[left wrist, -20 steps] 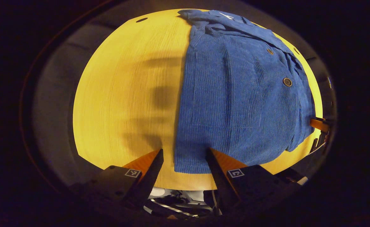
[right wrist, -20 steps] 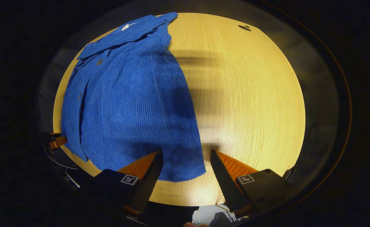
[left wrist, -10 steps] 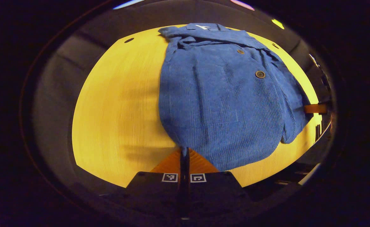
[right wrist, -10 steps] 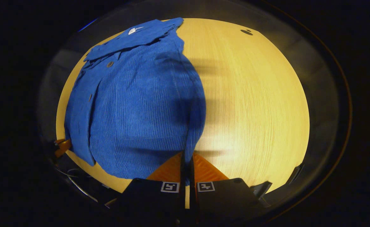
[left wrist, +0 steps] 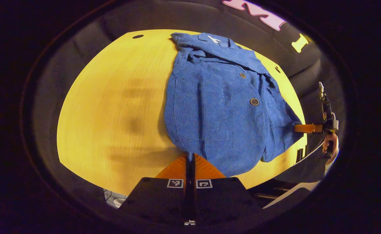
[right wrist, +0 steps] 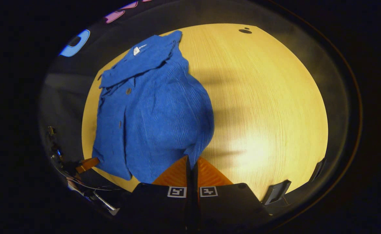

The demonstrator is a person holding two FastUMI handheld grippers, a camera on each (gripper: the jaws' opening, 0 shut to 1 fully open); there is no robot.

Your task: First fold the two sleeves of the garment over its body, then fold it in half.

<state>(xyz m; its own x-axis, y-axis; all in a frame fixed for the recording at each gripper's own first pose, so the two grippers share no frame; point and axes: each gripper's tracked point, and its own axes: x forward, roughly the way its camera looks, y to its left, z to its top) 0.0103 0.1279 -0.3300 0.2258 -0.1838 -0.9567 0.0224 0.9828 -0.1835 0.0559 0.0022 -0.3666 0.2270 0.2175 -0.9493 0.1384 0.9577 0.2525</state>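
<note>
A blue corduroy shirt [left wrist: 219, 107] with dark buttons lies on the round wooden table [left wrist: 112, 107], collar at the far side. My left gripper [left wrist: 190, 157] is shut on the shirt's near hem corner, which rises off the table. In the right gripper view the same shirt [right wrist: 154, 110] hangs lifted from its other hem corner, where my right gripper [right wrist: 192, 160] is shut on it. The right gripper [left wrist: 307, 128] also shows at the far right of the left gripper view, with a hand [left wrist: 330, 143] behind it. The left gripper [right wrist: 87, 164] shows at the lower left of the right gripper view.
Bare tabletop [right wrist: 261, 107] lies to the right of the shirt in the right gripper view. A small dark hole [right wrist: 245, 31] sits near the table's far edge. The black booth wall stands behind the table.
Both grippers went from open around the hem to shut on its corners. They have since lifted the hem, and the lower shirt now bulges up off the table.
</note>
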